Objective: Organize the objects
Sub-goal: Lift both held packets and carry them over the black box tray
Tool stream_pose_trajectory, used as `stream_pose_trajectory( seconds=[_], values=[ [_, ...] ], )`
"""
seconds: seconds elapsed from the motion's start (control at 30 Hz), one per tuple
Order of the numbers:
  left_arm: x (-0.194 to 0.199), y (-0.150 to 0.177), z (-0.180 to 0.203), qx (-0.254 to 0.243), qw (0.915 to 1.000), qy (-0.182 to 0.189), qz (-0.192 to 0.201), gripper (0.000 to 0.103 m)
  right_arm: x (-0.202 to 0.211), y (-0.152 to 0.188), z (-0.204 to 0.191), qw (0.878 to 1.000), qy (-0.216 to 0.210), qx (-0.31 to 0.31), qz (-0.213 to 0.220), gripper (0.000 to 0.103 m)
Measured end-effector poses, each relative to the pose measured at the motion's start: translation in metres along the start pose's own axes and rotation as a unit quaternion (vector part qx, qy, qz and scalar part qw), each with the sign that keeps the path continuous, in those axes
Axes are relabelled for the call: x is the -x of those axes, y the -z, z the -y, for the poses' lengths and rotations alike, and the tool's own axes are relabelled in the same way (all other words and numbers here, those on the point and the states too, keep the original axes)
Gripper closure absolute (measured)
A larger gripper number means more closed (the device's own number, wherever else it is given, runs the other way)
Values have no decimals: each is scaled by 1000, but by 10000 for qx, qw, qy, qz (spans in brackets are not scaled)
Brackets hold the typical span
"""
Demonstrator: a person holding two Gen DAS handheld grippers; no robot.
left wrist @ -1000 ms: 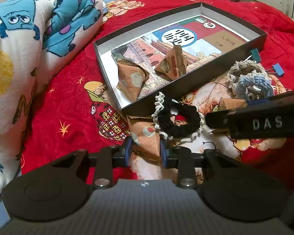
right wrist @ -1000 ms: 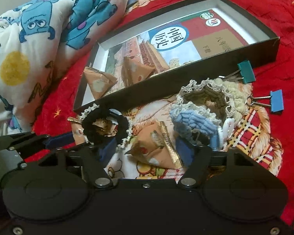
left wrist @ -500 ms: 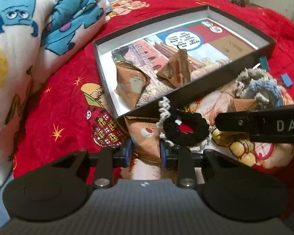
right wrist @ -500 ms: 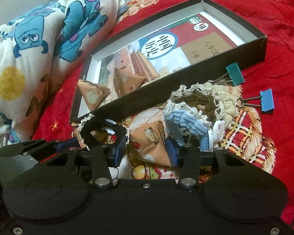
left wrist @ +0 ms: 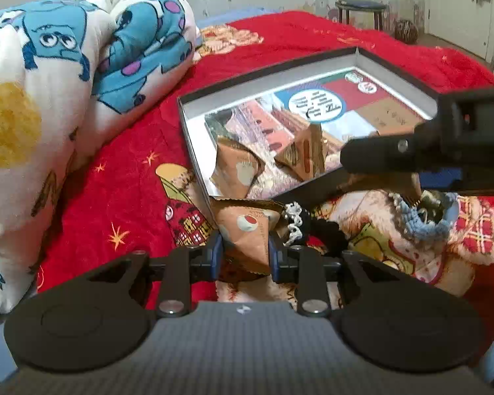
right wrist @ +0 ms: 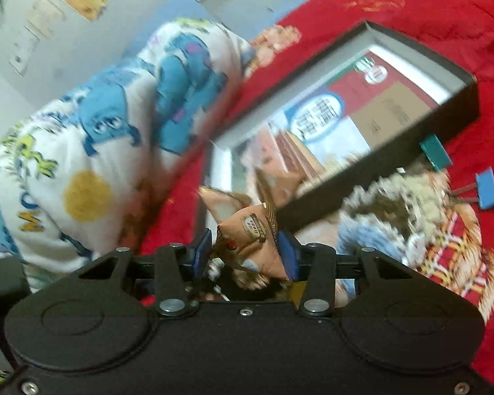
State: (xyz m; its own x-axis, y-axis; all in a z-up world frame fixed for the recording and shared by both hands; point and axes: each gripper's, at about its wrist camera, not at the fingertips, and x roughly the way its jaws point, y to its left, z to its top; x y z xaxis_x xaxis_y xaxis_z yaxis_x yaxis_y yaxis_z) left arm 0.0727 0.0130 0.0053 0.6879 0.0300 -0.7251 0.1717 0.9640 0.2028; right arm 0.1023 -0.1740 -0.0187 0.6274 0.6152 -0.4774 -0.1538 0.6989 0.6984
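Snack packets clamped in both grippers, box ahead

Left gripper (left wrist: 243,251) is closed on a tan pyramid snack packet (left wrist: 247,230); blue pads press its two sides. Packet sits at the near left corner of the black box (left wrist: 316,187), over the red blanket (left wrist: 115,177). Its crimped seam runs left to right across the top, narrow end points down toward the camera, long axis roughly along the fingers. Black lace-trimmed scrunchie (left wrist: 313,227) lies just right of it, touching the packet edge.

Right gripper (right wrist: 247,250) is closed on a second tan packet (right wrist: 257,240), lifted clear of the blanket and tilted; its seam edge points up and away toward the box (right wrist: 378,177). View is motion-blurred, so finer orientation cannot be told. From the left view the right gripper's body (left wrist: 428,151) crosses over the box's near right part.

Inside the box: a book (left wrist: 329,112) flat on the floor, long axis along the box length, and two more tan packets (left wrist: 237,168) (left wrist: 306,151) resting on its near end, points up.

Right of the box front wall: crocheted scrunchies, blue (right wrist: 362,233) and beige (right wrist: 408,194), bunched together, then a teal binder clip (right wrist: 434,156) against the box wall and a blue binder clip (right wrist: 485,187) just beyond. Cartoon-print quilt (left wrist: 66,98) is heaped on the left.
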Motion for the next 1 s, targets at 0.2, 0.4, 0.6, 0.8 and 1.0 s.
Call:
stream_pose_trajectory(
  seconds=[0.2,0.4,0.6,0.8,1.0],
  values=[
    [17,-4,-3,30,9994,18,339,71,8,-16,-3,9997,-104,153,149,60],
    [26,-9,-12,406,9966,313,644,71,25,-36,-9,9977,-106,543,398,60],
    [36,-17,-22,909,9874,661,1111,71,57,-57,-19,9864,258,1348,906,60],
    [45,-28,-21,1242,9708,843,1870,71,74,-74,-18,9789,545,1583,1168,59],
    [37,-38,-7,1269,9574,1296,2247,70,73,-90,2,9850,343,1183,1207,59]
  ],
)
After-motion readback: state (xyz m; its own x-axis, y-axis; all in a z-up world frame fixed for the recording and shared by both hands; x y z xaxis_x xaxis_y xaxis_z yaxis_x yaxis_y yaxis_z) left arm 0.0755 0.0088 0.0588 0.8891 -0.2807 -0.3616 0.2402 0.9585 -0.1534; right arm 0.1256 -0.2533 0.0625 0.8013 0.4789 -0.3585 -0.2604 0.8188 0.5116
